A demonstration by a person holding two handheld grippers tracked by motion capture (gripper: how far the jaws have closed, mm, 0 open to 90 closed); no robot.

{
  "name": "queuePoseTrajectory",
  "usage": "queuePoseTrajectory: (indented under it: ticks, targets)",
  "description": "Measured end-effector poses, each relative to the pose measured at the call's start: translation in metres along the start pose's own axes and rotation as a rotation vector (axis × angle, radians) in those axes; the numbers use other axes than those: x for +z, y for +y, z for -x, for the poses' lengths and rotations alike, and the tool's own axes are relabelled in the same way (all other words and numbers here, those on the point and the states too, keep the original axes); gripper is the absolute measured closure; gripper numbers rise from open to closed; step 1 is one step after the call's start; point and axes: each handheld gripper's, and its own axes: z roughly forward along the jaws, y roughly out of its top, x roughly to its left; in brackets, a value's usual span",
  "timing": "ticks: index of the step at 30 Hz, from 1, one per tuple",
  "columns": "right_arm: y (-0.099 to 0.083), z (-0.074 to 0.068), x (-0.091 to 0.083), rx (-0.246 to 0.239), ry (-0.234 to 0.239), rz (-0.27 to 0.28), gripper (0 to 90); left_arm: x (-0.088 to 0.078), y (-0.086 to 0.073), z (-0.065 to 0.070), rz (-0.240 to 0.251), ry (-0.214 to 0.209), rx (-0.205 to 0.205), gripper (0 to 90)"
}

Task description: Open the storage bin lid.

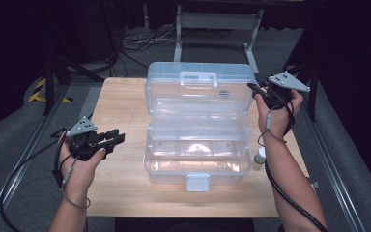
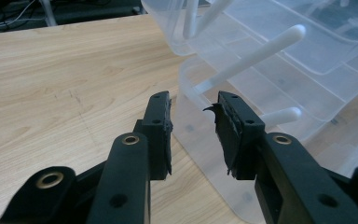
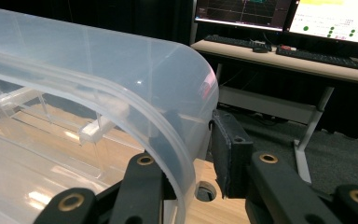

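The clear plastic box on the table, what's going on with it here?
A person works on an open clear plastic toolbox with a handheld gripper in each hand. The right gripper has its jaws astride the edge of the raised lid; whether they press on it can't be told. The left gripper hovers open beside the box, holding nothing. A small bottle stands at the box's right.

Black fingers [image 2: 235, 135], grey plates, trailing cables

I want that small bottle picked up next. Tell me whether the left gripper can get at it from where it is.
Probably not directly. The left gripper sits left of the clear box, while the small bottle stands against its right side, beside the right forearm. The box lies between them.
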Motion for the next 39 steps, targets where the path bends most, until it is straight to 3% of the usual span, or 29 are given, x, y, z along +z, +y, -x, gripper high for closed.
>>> queuePoseTrajectory:
  ticks: [10,16,27,39]
  targets:
    - [0.002,0.004,0.008,0.008,0.008,-0.014,73.7,0.004,-0.003,-0.006,0.014,0.011,0.006,56.6]
    - [0.003,0.006,0.012,0.009,0.014,-0.015,73.7,0.006,-0.005,-0.01,0.026,0.024,-0.019,50.5]
    - [0.001,0.01,0.018,0.015,0.025,-0.011,73.8,0.014,-0.011,-0.019,-0.005,0.06,-0.018,49.1]
    - [0.002,0.012,0.025,0.002,0.017,-0.009,75.2,0.019,-0.017,-0.026,-0.037,0.065,-0.035,47.5]
